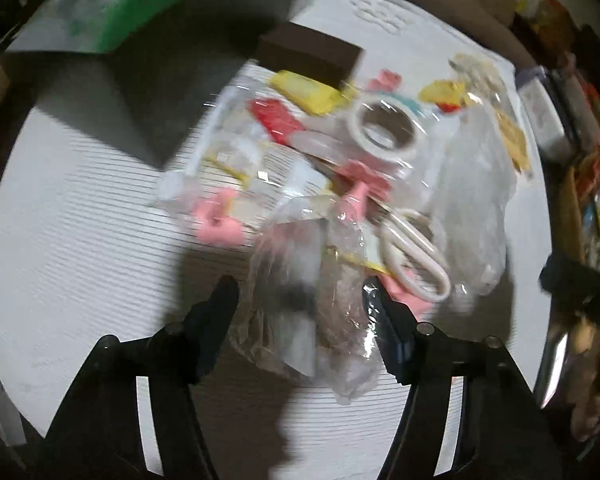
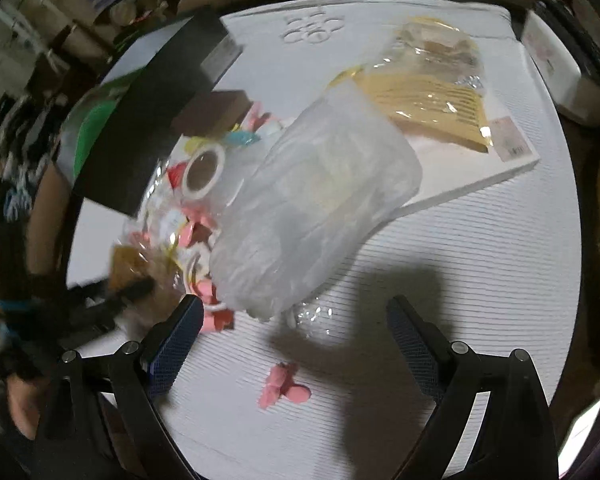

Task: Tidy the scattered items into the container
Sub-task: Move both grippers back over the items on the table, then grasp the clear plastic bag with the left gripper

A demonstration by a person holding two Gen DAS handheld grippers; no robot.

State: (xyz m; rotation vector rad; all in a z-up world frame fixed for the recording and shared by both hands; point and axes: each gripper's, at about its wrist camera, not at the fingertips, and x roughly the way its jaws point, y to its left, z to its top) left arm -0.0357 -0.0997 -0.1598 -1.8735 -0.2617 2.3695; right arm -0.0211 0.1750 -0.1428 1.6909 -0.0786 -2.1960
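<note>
In the left wrist view, we see bare white counter (image 1: 80, 248) across the left and lower left of the frame. The middle is crowded by a clear plastic bag (image 1: 312, 184) with a tape roll (image 1: 384, 130) and scissors (image 1: 416, 256) inside, and a brown box (image 1: 310, 52) stands behind. In the right wrist view, the lower right is bare except for a pink clip (image 2: 284, 386); a white bag (image 2: 320, 208) fills the centre and a flat white box (image 2: 476, 168) blocks the upper right.

Both the left gripper (image 1: 300, 300) and right gripper (image 2: 296, 316) are showing black frames with round silver screws; the jaws are wearing dark blue textured pads.
</note>
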